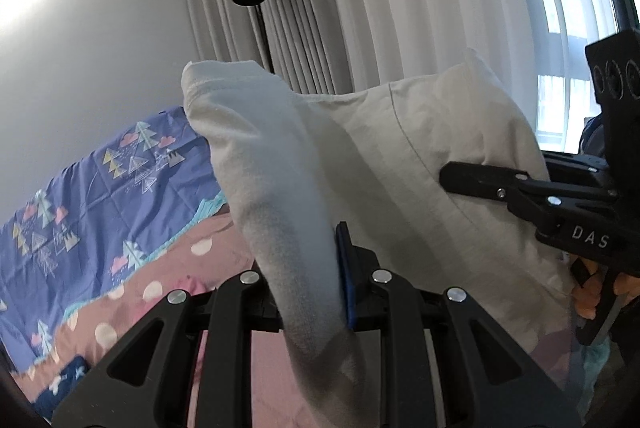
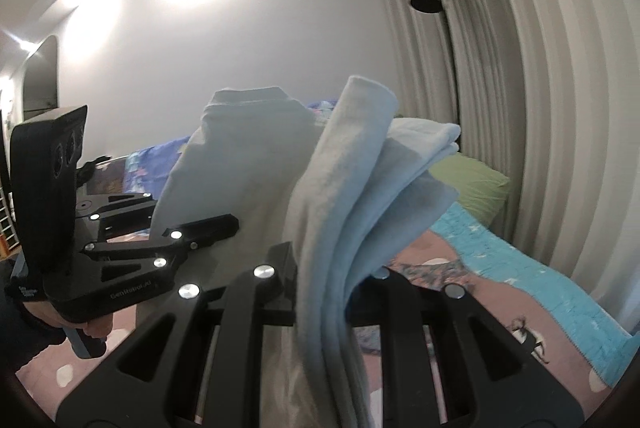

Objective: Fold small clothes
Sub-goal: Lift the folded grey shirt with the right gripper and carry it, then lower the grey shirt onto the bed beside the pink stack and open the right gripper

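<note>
A: How far along is the folding looking?

B: Somewhere in the middle, I'd judge. The pale garment (image 1: pixel 360 163) is hanging in the air across the centre of the left wrist view, above the bed (image 1: pixel 80 187) that is filling the lower left of the frame. It is not lying flat anywhere, so no finished fold is showing.

A: Who is holding it?

B: Both. The left claw (image 1: pixel 340 276) is sitting at the bottom centre of its own view, pinched together on a hanging edge of the cloth, with the blue pad pressing against the fabric. The right claw (image 2: pixel 320 276) is doing the same at the bottom centre of the right wrist view, clamped on several bunched layers.

A: Layers? So some folding is done?

B: Possibly. In the right wrist view the cloth is stacking in a few soft bands near the centre, which is suggesting it is at least doubled over. I cannot tell how neat that is.

A: And what is left?

B: Lowering it onto the bed, squaring the edges, making the last fold and letting go. The green pillow (image 2: pixel 476 187) at the right of that frame is lying well apart from the cloth.
</note>
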Demonstrator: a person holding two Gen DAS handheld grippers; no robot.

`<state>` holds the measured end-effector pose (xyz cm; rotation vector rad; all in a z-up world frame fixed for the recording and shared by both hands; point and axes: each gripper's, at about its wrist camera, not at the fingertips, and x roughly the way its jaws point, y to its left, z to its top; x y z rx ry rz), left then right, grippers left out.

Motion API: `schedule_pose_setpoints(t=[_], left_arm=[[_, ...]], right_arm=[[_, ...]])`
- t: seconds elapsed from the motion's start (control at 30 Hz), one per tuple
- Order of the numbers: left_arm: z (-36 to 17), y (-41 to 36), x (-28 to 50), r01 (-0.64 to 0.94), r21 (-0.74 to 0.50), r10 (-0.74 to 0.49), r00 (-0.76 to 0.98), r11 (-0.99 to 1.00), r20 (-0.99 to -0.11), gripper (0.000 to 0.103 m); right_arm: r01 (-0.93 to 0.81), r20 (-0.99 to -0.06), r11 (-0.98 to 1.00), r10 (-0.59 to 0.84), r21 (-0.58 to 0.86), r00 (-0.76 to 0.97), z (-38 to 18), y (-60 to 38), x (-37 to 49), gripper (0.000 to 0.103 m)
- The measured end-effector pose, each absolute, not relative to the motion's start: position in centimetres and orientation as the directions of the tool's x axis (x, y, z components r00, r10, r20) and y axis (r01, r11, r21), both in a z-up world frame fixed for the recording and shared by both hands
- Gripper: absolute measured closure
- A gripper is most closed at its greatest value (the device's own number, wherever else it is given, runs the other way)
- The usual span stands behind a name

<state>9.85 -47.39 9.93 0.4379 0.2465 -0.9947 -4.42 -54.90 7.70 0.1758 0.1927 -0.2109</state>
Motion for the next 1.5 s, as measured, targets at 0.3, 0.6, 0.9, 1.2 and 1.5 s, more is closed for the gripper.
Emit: schedule_pose_setpoints(t=[0.3,0.6,0.9,1.2,1.5], left_arm=[[8.6,-54.2,12.4,0.836,0.342,-0.736,0.543,0.43,-0.404,0.082],[7.0,-58.8,16.6,0.794,0.391,-0.674,0.604,0.466,-0.425,0.082],[1.2,-62.2,22.1,0.665,0.499,-0.49,0.747,0.556,-0.45,0.032],[-9.4,-59.8,21.5,0.749,0.48,-0.422,0.658,0.458,-0.624,0.028],[-8.6,-59.0,20.3,0.704,0.473,-0.374,0.694,0.53,-0.615,0.031]], right_arm=[[0.35,-0.247,0.934,-0.323,0.072,0.914,7.0,-59.8,-0.3,0.089],[0.406,-0.292,0.913,-0.38,0.032,0.878,6.3,-64.1,5.9,0.088],[0.569,-0.459,0.819,-0.534,-0.072,0.71,0.2,-69.0,13.1,0.02],[0.653,-0.661,0.725,-0.603,-0.22,0.447,-11.5,-69.6,13.2,0.033],[0.67,-0.672,0.708,-0.61,-0.225,0.42,-12.5,-70.5,13.3,0.029]])
